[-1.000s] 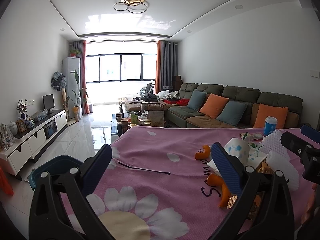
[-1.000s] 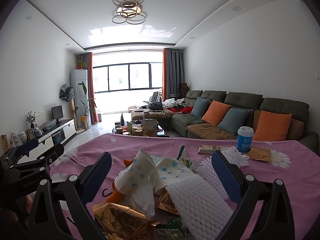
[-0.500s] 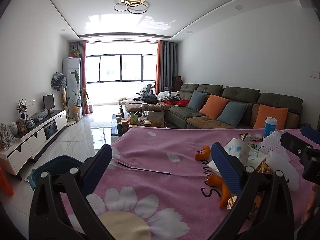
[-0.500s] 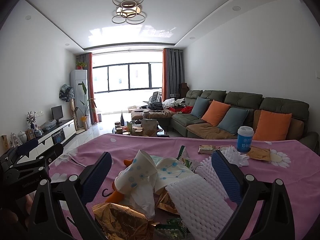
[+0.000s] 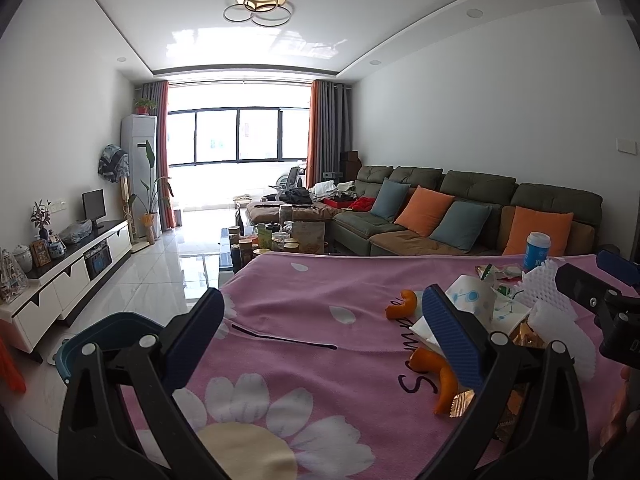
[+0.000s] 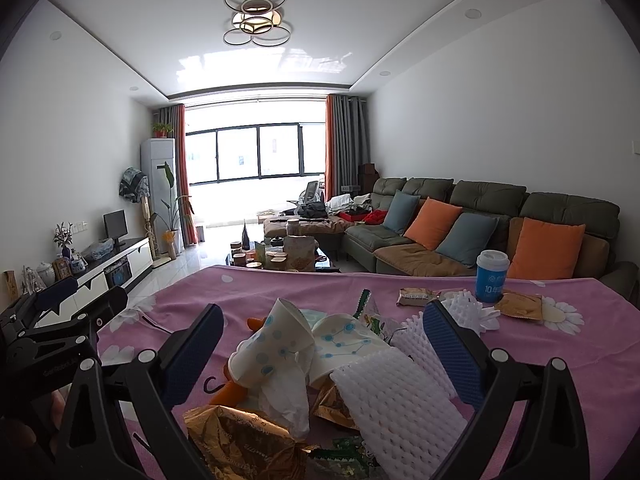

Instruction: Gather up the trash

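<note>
Pink cloth printed with white daisies (image 5: 320, 312) covers the table and fills the lower half of both wrist views, with a living room beyond it. Off the table's left edge, low on the floor, sits a dark blue bin (image 5: 100, 340), seen only past the left tongs. The trash itself lies heaped toward the right side of the cloth: white foam netting (image 6: 400, 396), a crumpled dotted paper cup (image 6: 272, 344), gold foil wrappers (image 6: 240, 440), tissue and orange peel (image 5: 440, 376). Farther back stand a blue lidded cup (image 6: 491, 276) and more wrappers near it. The right gripper (image 6: 320, 352) hovers with its jaws spread wide and nothing between them, and the heap sits directly ahead of it and just below, the foam sheet running lengthwise away from the near right pad toward the far edge. The left gripper (image 5: 320, 332) is likewise spread and empty, aimed over bare cloth, with the heap off to its right. The right hand is plainly the nearer one; I judge a short drop forward would bring its pads either side of the cup or the foam.
</note>
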Motion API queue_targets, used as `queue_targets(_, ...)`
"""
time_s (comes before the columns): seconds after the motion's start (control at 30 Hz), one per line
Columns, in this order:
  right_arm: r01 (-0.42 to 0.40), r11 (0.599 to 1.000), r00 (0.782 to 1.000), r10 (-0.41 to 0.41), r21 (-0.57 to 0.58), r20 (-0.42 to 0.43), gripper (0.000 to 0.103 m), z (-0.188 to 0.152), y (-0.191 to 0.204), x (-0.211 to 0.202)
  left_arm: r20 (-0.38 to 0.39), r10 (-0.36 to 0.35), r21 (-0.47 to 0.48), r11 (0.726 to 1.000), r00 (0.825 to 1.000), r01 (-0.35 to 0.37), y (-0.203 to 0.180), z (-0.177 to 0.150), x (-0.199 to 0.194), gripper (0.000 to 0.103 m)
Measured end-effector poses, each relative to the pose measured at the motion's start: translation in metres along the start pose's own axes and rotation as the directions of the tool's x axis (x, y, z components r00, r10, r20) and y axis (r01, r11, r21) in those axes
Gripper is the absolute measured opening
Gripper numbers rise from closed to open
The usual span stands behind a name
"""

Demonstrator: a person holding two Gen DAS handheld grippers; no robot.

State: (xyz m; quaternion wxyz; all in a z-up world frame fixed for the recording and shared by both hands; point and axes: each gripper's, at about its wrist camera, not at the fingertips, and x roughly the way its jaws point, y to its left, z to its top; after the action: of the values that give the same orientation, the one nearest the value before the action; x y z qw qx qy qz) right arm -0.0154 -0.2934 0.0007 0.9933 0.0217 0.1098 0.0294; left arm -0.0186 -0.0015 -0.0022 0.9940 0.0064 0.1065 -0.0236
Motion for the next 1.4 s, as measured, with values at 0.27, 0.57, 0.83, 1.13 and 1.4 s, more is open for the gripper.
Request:
queue_targets(0.27,0.009,0.999,0.997,-0.007,0.031,-0.076,0.096,-0.003,-0.017,0.012,-0.087,-0.136,0.022,0.99,0.987,0.139,-0.01,-0.009,0.01,0.098)
queue_targets(0.57,0.027,0.991,0.965,0.009,0.132,-0.263,0.096,-0.023,-0.066,0.034,-0.256,-0.401,0.037,0.905,0.879,0.424,-0.039,-0.039,0.023,0.097)
queue_targets(0.83,-0.024,0.986,0.937,0.08,0.165,-0.341,0.076,-0.042,-0.077,0.031,-0.36,-0.513,0.005,0.834,0.779,0.552,-0.062,-0.059,0.032,0.058)
queue_targets(1.13,-0.069,0.983,0.921,0.129,0.173,-0.366,0.021,-0.042,-0.079,0.029,-0.397,-0.536,-0.032,0.819,0.745,0.572,-0.059,-0.071,0.038,0.017)
queue_targets(1.4,-0.083,0.984,0.941,0.129,0.155,-0.314,0.015,-0.02,-0.078,0.013,-0.336,-0.567,-0.062,0.81,0.752,0.582,-0.031,-0.056,0.022,0.014)
